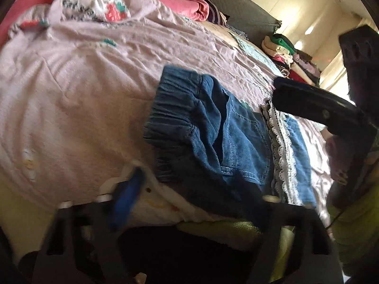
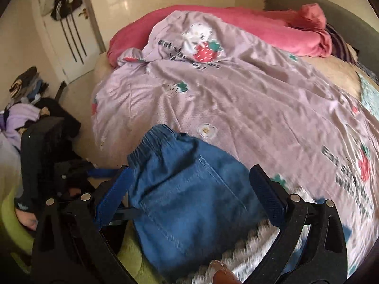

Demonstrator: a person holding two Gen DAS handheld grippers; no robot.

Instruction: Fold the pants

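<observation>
R gripper (image 2: 189, 194) nearest in its own view: blue-padded fingers (image 2: 113, 194) spread wide, denim between them but pads not pressing it, gap on both sides. Its black body also shows at the right edge of the left wrist view, above the far end of the garment.

L gripper (image 1: 189, 203) low in its own view, very blurred. One blue-padded finger (image 1: 128, 196) shows at left; the other is lost under/behind the denim, so can't tell if the jaws are clamped on cloth or just partly apart.

Pants (image 2: 187, 201): blue denim, elastic gathered waistband (image 1: 163, 118) w/ back pocket stitching up, lying at the near edge of the bed, roughly doubled over. White lace trim (image 1: 281, 151) runs across the hem end; prob. part of the pants, but blur makes that unsure. A lime-green cushion-like thing (image 2: 132, 255) sits just under/in front of the bed edge, below the denim.

Beyond: lilac bedsheet (image 2: 236, 99) w/ strawberry & cat print, rumpled, covering most of the bed. Further back a pink blanket (image 2: 260, 26) bunched along the far side, by a grey headboard (image 2: 343, 7).

Far right in the left wrist view: stack of folded clothes (image 1: 291, 56). Far left in the right wrist view: heap of clothes on the floor (image 2: 26, 108), white door (image 2: 68, 30) w/ bags hung on it, cupboard doors behind.
</observation>
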